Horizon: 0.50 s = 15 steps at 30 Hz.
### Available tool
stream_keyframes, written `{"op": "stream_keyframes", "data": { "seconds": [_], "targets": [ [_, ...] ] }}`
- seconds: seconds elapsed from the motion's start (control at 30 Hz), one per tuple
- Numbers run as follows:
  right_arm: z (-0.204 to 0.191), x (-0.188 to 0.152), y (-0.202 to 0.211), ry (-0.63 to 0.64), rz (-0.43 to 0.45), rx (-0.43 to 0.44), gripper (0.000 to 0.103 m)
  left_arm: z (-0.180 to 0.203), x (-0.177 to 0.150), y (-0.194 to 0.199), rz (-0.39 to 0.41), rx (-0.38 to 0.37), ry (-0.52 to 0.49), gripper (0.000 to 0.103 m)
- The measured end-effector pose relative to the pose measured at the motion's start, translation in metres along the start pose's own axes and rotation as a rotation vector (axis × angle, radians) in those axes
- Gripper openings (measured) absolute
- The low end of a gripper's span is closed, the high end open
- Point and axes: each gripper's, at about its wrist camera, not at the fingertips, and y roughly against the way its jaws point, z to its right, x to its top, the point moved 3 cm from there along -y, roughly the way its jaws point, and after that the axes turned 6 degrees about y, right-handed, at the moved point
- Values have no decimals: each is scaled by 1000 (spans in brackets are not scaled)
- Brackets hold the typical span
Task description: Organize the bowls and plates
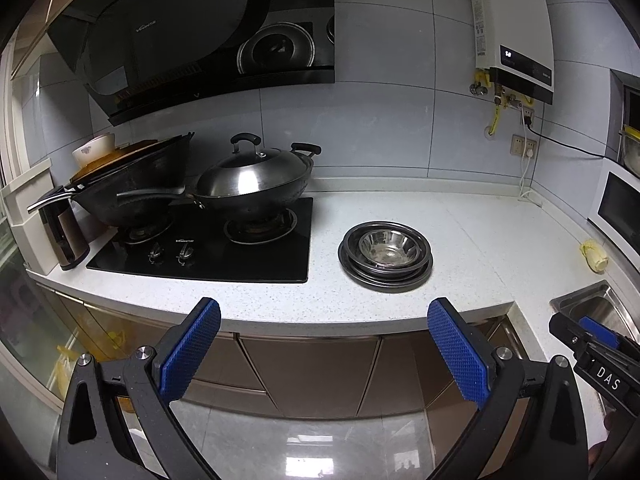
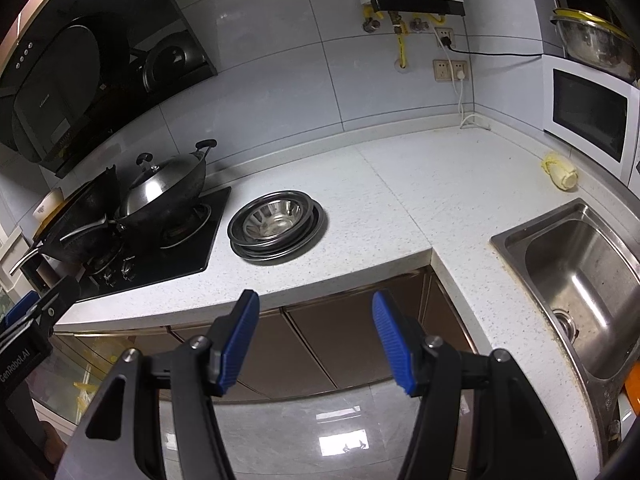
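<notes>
The plates [image 1: 385, 270] are sitting stacked on the table [image 1: 480, 240], just beside the stove [image 1: 208, 248] and near the front edge, with a bowl [image 1: 386, 249] nesting on top. The left claw [image 1: 324, 344] is hanging wide and holding nothing, out in front of the table's edge. The right claw [image 2: 316, 340] is likewise gaping wide, near the sink [image 2: 580, 280] corner.
</notes>
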Motion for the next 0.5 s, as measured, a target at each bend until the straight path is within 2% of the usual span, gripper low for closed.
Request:
{"op": "stream_keyframes", "data": {
  "seconds": [0.5],
  "targets": [
    [-1, -2, -3, 10, -7, -10, 58, 0, -1, -2, -6, 5, -13, 102]
  ]
}}
